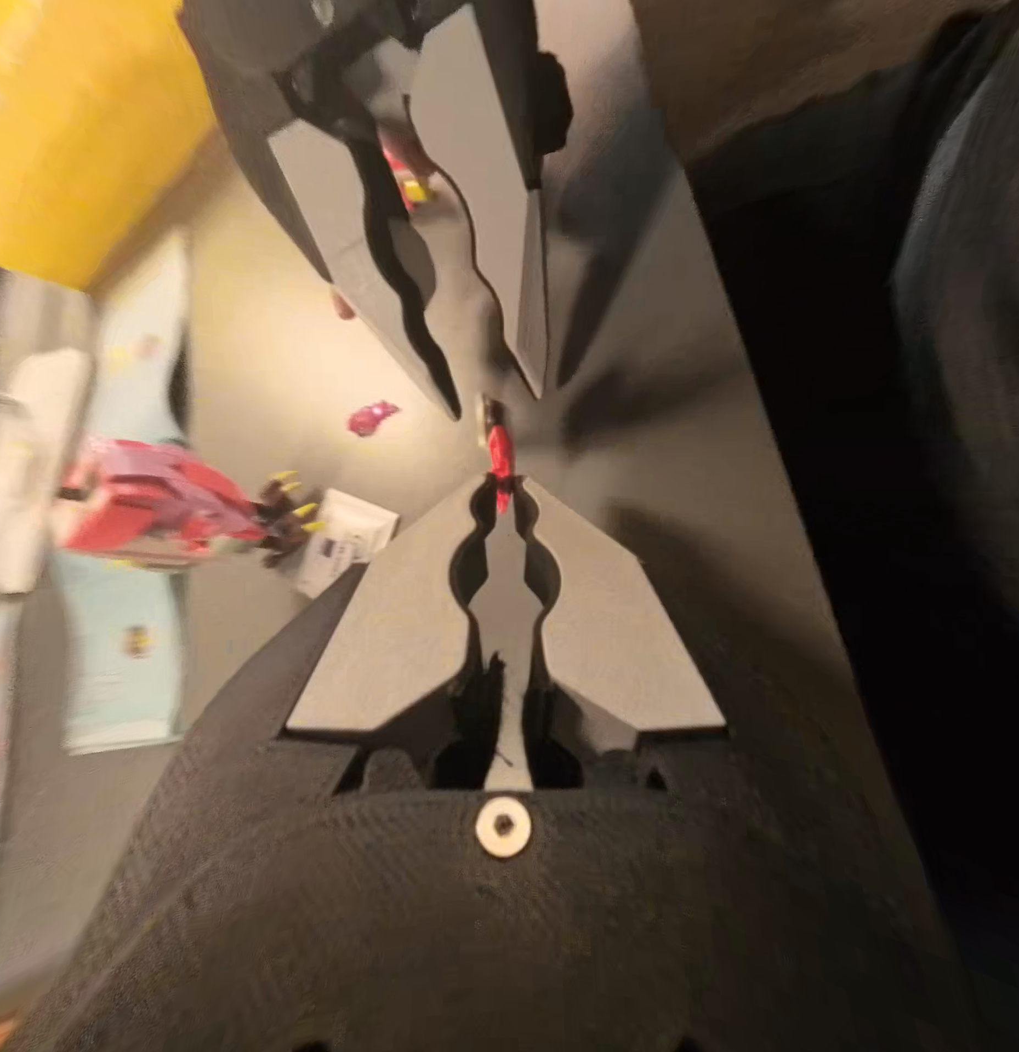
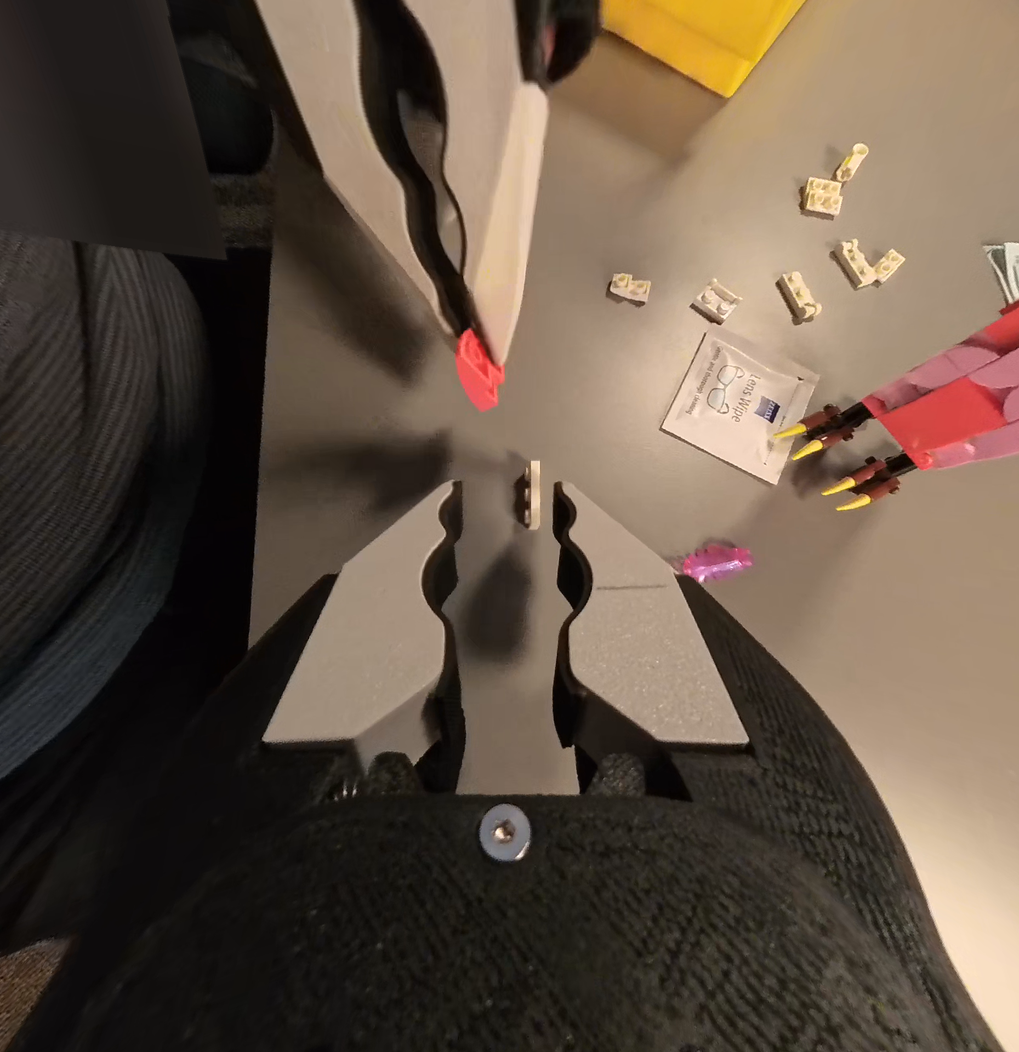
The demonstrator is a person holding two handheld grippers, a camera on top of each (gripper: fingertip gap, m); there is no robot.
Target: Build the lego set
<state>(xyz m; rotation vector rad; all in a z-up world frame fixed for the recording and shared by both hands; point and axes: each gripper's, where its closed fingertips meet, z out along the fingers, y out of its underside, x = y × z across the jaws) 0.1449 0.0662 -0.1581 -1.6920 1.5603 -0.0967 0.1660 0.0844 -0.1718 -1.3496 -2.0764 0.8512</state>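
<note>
Left jaws (image 1: 502,494) nipped shut on a small red brick (image 1: 501,455), pads pressed on one end, the rest jutting past the tips. Right jaws (image 2: 507,495) parted, a small white plate (image 2: 532,494) on edge between them, just beside the right-hand pad, not squeezed; touching or not, cannot tell. Beyond, to the right on the grey bench (image 2: 609,142): yellow box (image 2: 700,40), red-and-purple clawed model (image 2: 951,410), white sachet (image 2: 735,398), scattered cream bricks (image 2: 797,296), pink translucent piece (image 2: 717,561).
</note>
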